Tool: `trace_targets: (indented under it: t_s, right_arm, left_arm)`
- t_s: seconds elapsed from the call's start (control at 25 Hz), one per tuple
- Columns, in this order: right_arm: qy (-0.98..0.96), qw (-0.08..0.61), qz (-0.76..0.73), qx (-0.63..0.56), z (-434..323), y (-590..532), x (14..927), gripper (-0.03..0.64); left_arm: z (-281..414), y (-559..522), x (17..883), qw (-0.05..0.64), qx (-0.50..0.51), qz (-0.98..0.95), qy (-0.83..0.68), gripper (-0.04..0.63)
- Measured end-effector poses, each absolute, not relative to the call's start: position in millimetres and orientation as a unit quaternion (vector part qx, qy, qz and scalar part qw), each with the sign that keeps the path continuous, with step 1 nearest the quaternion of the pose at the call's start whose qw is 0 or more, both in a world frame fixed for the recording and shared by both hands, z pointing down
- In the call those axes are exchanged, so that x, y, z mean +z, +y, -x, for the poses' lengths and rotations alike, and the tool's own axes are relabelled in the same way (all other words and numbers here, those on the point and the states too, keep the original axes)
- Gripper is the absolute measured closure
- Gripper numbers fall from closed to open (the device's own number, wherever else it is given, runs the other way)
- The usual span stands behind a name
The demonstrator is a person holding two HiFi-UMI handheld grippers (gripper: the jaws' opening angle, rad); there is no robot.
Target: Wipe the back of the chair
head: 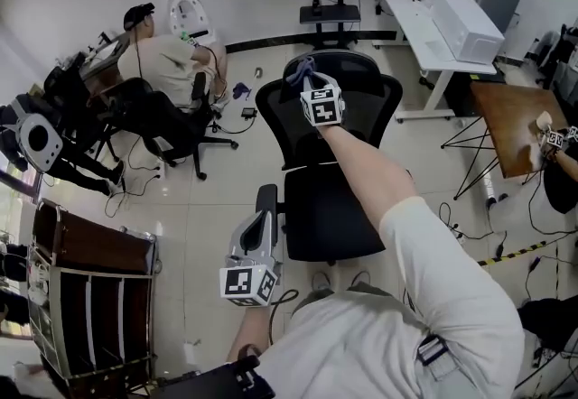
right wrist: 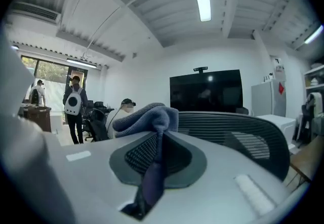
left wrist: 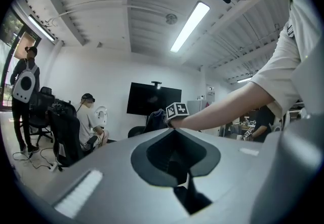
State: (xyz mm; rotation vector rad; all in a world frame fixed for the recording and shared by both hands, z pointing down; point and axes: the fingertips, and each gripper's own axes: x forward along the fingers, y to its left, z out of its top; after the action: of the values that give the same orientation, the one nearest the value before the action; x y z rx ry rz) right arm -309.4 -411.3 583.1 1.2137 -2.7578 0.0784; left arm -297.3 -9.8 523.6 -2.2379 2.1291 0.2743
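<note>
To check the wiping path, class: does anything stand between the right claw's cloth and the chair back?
Nothing visible does: the right claw holds the blue cloth at the top of the chair back.

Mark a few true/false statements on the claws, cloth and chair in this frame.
1. The right claw is shut on the cloth. True.
2. The cloth lies on the floor. False: it is up at the top edge of the chair back.
3. The left claw grips a second cloth. False: its jaws are together with nothing between them.
4. The left claw is clear of the chair back, down near the armrest. True.
5. The chair back is solid white. False: it is black mesh.
</note>
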Motion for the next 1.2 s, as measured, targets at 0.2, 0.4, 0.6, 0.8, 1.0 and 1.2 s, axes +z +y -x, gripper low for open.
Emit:
trace_targets:
  t_s: [0.2, 0.4, 0.6, 0.8, 1.0, 1.2]
  right_arm:
    - [-0.891, 0.067, -0.448, 0.029, 210.6, -435.0, 575.1, 0.584]
    - [-0.859, 0.075, -0.505, 0.016, 122.7, -438.3, 573.8, 0.584]
    - [-0.853, 0.073, -0.515, 0.035, 98.7, -429.2, 559.7, 0.584]
    - [-0.879, 0.052, -0.472, 0.036, 153.0, -386.3, 551.6, 0.584]
    - [-0.915, 0.076, -0.395, 0.036, 271.7, -354.1, 608.2, 0.584]
    - [-0.927, 0.093, -0.362, 0.037, 306.7, -375.1, 639.3, 0.584]
  left_arm:
    - [242.7, -37.1, 496.9, 0.031, 0.092, 0.750, 0.654, 0.468]
    - [213.8, -40.7, 481.5, 0.040, 0.100, 0.789, 0.605, 0.468]
    - [187.2, -43.3, 466.5, 0.025, 0.108, 0.814, 0.570, 0.468]
    - [169.1, -39.8, 462.3, 0.028, 0.100, 0.816, 0.568, 0.468]
    - [190.4, -41.7, 478.4, 0.034, 0.094, 0.798, 0.594, 0.468]
    - [202.0, -50.1, 488.9, 0.026, 0.082, 0.771, 0.632, 0.468]
